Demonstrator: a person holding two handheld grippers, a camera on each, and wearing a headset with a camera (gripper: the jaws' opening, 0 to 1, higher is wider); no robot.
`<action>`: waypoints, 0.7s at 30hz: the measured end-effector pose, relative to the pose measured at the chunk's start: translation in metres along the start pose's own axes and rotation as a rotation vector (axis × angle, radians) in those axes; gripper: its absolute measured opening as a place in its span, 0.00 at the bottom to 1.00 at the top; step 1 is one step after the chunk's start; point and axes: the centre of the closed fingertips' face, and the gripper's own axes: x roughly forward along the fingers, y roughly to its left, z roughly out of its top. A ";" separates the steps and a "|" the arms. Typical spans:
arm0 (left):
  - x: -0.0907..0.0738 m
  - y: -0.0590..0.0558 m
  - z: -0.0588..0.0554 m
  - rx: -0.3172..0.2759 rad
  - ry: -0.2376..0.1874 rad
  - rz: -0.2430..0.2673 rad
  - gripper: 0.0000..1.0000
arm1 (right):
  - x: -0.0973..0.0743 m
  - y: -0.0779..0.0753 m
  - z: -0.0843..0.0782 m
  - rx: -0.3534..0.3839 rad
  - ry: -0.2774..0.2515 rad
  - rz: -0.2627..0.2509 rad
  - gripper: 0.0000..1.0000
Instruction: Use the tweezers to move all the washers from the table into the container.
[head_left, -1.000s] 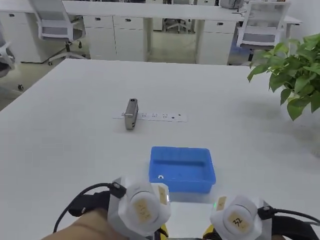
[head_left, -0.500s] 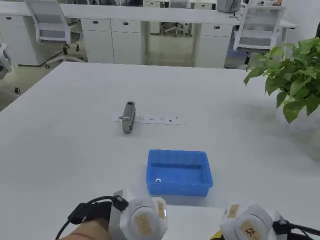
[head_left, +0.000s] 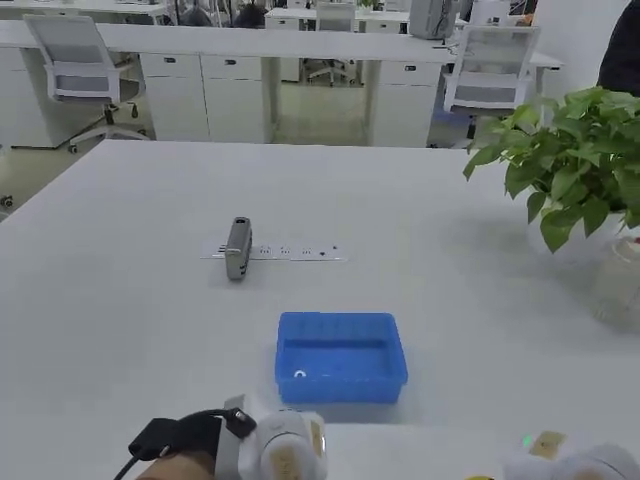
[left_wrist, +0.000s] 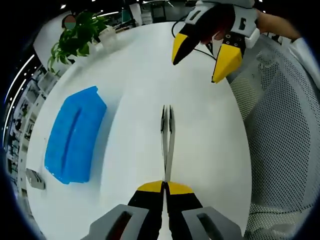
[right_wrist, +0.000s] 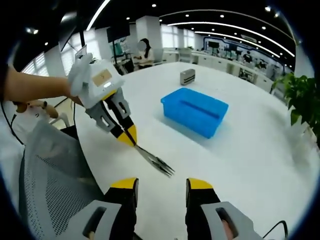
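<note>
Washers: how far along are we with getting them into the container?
One small ring, likely a washer, lies in the blue container. The left gripper grips the tweezers, tips bare; the right gripper is open. Whether any remain on the table I cannot tell.

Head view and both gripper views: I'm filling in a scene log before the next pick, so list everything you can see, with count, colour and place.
table: 1, white, under everything
container: 1, blue, on the table in front of the person
washer: 1, pale, inside the container, near its front left corner
tweezers: 1, grey metal, held in the left gripper, tips out over the table
power strip: 1, white, flat on the table beyond the container
grey block: 1, at the power strip's left end
plant: 1, green, right side of the table
chairs: at least 2, white, behind the table
left gripper: yellow-black jaws shut on the tweezers
right gripper: yellow-black jaws open, holding nothing
</note>
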 end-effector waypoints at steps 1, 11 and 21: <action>0.000 0.000 0.000 -0.004 0.000 0.002 0.00 | -0.002 0.000 0.000 -0.004 -0.001 -0.002 0.36; -0.001 0.005 -0.002 -0.093 -0.002 0.037 0.06 | -0.029 -0.001 0.008 0.135 -0.084 -0.032 0.51; -0.016 0.025 -0.022 -0.388 -0.063 0.149 0.44 | -0.041 -0.004 0.017 0.223 -0.156 -0.081 0.76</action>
